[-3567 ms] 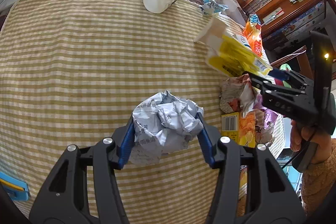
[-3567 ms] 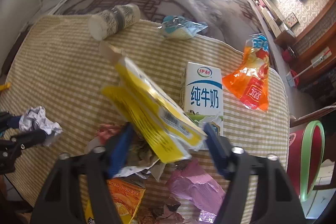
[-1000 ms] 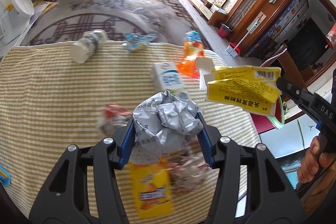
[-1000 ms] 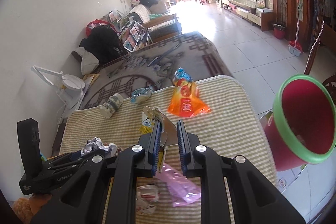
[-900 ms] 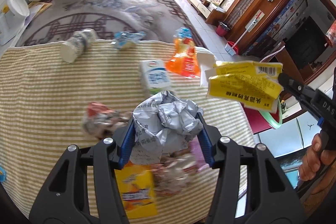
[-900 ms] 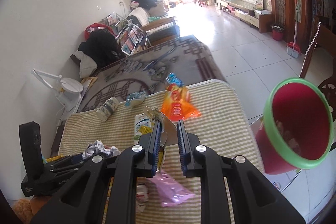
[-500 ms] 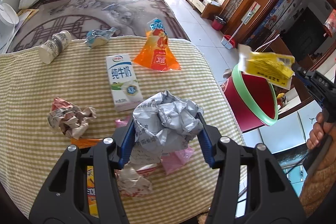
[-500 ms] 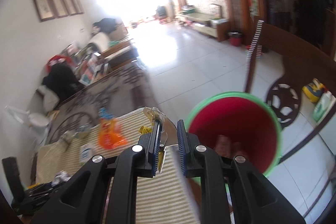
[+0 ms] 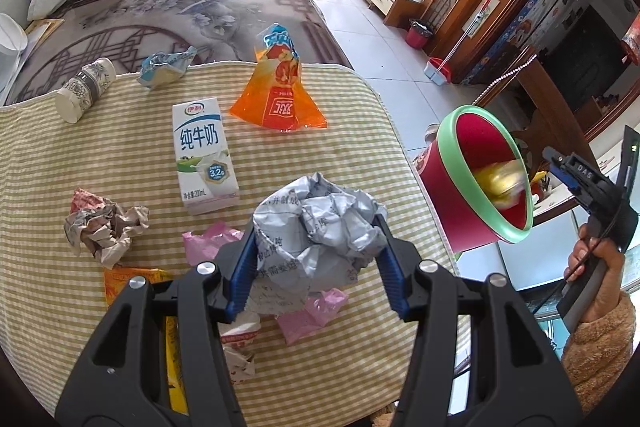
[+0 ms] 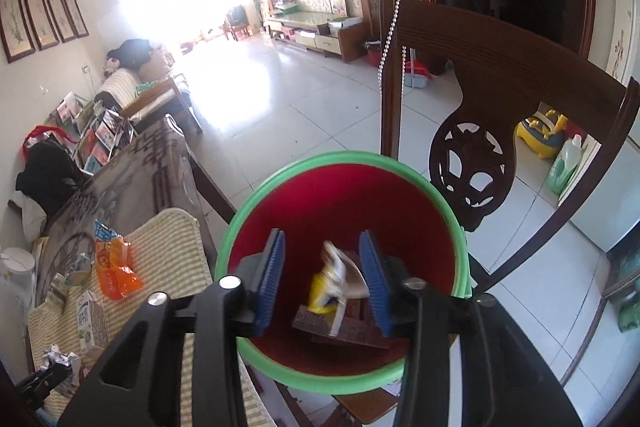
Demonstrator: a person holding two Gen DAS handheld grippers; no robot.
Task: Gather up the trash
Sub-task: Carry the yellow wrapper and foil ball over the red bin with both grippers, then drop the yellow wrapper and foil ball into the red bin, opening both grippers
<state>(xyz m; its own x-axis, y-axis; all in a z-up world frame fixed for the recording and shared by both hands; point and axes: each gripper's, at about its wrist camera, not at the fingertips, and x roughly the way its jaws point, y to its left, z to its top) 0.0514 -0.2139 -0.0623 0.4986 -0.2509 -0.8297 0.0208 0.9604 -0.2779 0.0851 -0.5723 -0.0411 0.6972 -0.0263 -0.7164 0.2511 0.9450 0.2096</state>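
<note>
We noted the right gripper (image 10: 322, 277) over the red bin (image 10: 400, 187), jaws opening, the yellow wrapper (image 10: 326, 285) loose between them, dropping in. The left gripper (image 9: 314, 263) clamped the crumpled paper ball (image 9: 316, 223) above the table (image 9: 360, 99); the bin lay off to its right, past the table edge.

One red bin (image 9: 448, 187), one milk carton (image 9: 203, 155), one paper cup (image 9: 84, 89), two crumpled paper balls (image 9: 316, 223) (image 9: 102, 227), one orange snack bag (image 9: 280, 95), one blue wrapper (image 9: 164, 67).
</note>
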